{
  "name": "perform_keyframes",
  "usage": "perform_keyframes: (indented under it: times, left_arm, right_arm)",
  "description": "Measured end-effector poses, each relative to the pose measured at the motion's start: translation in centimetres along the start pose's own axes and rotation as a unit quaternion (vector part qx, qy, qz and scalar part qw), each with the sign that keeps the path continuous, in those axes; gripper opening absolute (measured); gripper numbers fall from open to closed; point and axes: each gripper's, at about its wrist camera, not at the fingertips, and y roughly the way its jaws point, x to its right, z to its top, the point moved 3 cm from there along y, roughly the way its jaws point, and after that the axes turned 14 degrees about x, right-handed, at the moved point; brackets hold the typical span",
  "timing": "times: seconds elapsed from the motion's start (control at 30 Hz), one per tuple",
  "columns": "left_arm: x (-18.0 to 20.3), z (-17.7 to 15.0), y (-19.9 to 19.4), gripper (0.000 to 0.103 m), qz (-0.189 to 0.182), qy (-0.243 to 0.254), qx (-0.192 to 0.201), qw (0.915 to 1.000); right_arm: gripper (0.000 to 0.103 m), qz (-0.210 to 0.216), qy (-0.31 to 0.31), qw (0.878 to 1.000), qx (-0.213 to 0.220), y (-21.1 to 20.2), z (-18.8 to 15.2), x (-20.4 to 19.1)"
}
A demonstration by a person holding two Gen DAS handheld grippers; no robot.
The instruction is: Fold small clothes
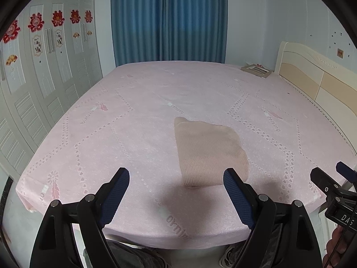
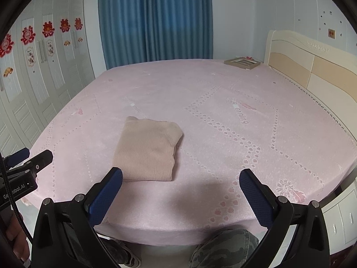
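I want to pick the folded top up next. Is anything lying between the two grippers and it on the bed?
Nothing visible does. The folded beige garment lies alone on the pink bedsheet, just ahead of the open left gripper and open right gripper, with only bare sheet between.

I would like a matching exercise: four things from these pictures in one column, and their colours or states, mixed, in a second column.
1. curtain
2. folded knit garment
3. bed sheet
4. left gripper

a. pink, patterned
b. open, empty
c. blue
d. beige, lying on the bed

Pairs: 1-c, 2-d, 3-a, 4-b
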Motion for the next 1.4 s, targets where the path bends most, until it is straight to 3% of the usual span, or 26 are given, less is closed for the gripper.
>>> perform_keyframes:
  times: [1.4]
  left_arm:
    - [-1.2,1.3,-2.1,0.086,-0.001,-0.004,0.011,0.9999]
  right_arm:
    - [0.102,0.003,0.013,1.000,0.007,-1.2,1.1,-0.6]
